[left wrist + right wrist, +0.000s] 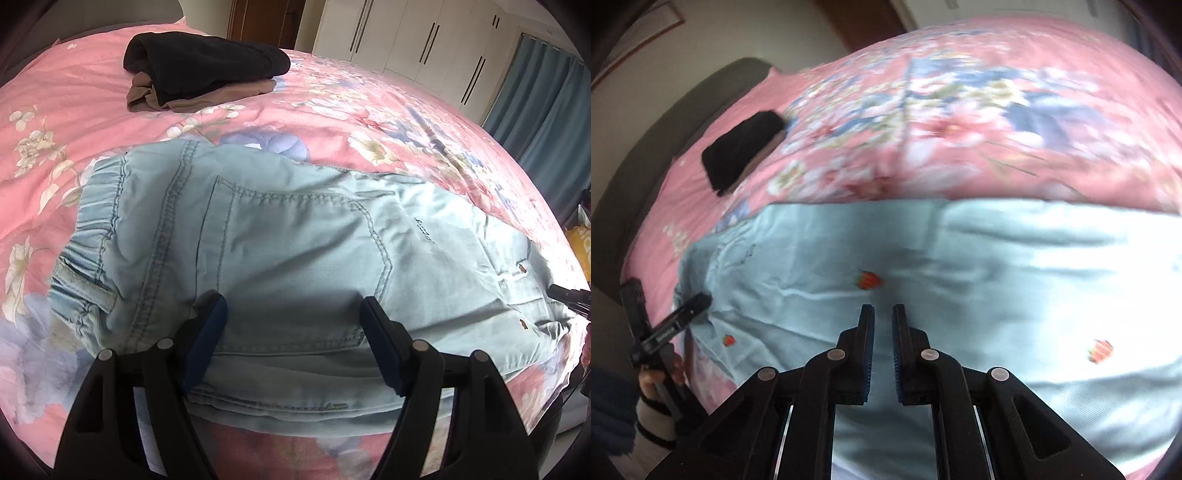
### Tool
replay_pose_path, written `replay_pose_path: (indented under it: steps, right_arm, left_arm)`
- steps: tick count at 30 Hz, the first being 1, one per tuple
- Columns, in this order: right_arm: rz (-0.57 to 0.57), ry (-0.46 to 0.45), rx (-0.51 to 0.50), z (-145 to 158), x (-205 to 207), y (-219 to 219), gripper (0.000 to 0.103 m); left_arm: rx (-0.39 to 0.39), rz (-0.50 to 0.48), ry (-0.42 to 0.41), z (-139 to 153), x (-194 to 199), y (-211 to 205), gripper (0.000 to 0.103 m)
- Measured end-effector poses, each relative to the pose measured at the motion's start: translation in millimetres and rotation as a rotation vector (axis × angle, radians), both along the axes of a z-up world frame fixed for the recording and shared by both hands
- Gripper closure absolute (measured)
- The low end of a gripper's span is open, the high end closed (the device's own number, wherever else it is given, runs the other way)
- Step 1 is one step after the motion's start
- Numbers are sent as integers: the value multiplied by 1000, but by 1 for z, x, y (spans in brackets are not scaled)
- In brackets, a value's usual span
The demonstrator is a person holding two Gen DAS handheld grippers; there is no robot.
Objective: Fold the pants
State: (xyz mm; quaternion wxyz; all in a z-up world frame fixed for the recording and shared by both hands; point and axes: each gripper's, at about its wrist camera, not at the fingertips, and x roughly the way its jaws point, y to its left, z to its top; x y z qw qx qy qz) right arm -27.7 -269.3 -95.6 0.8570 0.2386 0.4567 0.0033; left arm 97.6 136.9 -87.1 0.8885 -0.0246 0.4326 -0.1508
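Light blue denim pants (295, 240) lie flat on the pink floral bedspread (92, 110), elastic waistband at the left and a back pocket facing up. My left gripper (291, 314) hovers open over the pants' near edge, its blue pads (212, 317) wide apart with nothing pinched. In the right wrist view the same pants (997, 258), dotted with small red strawberries (868, 280), fill the lower half, blurred. My right gripper (882, 310) is shut just above the fabric and holds nothing. Its tip (569, 295) shows at the left view's right edge. The left gripper (676, 321) appears at far left, held by a hand in a striped sleeve.
A folded pile of black and brown clothes (203, 66) sits at the far side of the bed; it is a dark patch (742, 147) in the right view. White wardrobes (406, 37), a blue curtain (546, 110) and a yellow bag (581, 240) stand beyond the bed's right edge.
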Motion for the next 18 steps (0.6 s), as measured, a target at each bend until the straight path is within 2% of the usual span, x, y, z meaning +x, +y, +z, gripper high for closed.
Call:
replay_pose_path:
  steps: [2, 5, 7, 9, 11, 13, 14, 18]
  right_arm:
    - [-158, 22, -6, -7, -32, -52, 96]
    - [-391, 3, 17, -13, -84, -125, 96]
    - [-533, -54, 53, -5, -116, -157, 96]
    - [-624, -97, 25, 10, -141, -171, 95]
    - [-632, -140, 86, 17, -159, -174, 87]
    - [-615, -158, 153, 15, -169, -168, 64]
    - [-595, -163, 180, 12, -174, -164, 61]
    - [-522, -164, 317, -14, -172, -141, 61]
  left_arm:
    - [7, -1, 2, 0, 1, 0, 28]
    - [13, 5, 7, 0, 1, -1, 29]
    - [25, 24, 7, 3, 1, -3, 29]
    - [18, 41, 8, 8, -2, -4, 29]
    - [-22, 42, 7, 16, -6, -5, 29]
    - [-52, 39, -8, 28, -12, -9, 29]
    - [-64, 31, -17, 33, -15, -12, 29]
    - [-117, -36, -34, 55, -24, -35, 27]
